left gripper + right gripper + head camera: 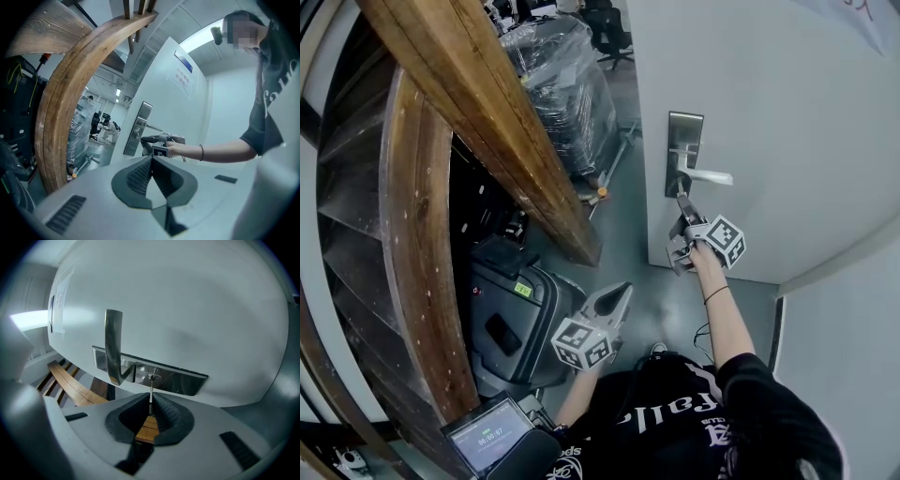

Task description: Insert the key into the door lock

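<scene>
A steel lock plate [684, 155] with a lever handle [705, 175] sits on the white door [787, 112]. My right gripper [684, 217] is held just below the plate, shut on a thin key [150, 394]. In the right gripper view the key's blade runs straight from the jaws to the keyhole [152, 377], and its tip meets the hole; I cannot tell how deep it sits. The handle [112, 345] is left of the keyhole there. My left gripper [619, 295] hangs lower, away from the door, its jaws [151, 161] shut with nothing between them.
A curved wooden stair beam [487, 141] stands close on the left. Below it are a black machine [511, 319] and a small screen [492, 436]. Plastic-wrapped goods [562, 84] stand in the opening left of the door. The door frame edge [839, 258] is on the right.
</scene>
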`<move>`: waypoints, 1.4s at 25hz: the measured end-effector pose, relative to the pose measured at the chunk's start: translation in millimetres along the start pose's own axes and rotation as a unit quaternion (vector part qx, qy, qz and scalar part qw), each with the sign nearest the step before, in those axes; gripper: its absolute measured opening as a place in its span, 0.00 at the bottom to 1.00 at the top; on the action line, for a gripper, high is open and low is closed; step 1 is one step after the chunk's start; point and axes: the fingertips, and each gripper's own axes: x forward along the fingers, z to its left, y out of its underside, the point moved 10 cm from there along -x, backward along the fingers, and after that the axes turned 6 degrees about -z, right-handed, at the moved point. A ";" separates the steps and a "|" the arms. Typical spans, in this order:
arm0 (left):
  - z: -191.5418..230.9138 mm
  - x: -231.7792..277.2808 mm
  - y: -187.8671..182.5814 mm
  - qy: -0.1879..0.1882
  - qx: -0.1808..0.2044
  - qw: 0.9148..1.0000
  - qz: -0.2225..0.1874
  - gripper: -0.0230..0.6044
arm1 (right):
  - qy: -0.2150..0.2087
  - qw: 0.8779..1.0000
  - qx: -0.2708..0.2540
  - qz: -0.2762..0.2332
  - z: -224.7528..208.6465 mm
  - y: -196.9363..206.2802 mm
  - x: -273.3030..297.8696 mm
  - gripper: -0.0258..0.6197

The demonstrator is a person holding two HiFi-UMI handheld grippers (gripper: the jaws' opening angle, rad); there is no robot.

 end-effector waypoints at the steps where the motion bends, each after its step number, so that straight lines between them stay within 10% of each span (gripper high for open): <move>1: 0.6 -0.7 -0.2 -0.001 0.001 1.000 0.000 0.04 | -0.001 1.000 0.002 -0.002 0.1 -1.0 0.2 0.10; 23: 6.4 -42.7 16.3 -0.033 -0.012 0.999 0.005 0.04 | -0.006 0.997 0.067 -0.023 -7.8 2.6 22.3 0.10; 35: -0.5 -46.2 22.2 -0.041 -0.014 0.999 0.015 0.04 | -0.006 1.000 0.000 0.003 -6.9 -18.7 54.7 0.10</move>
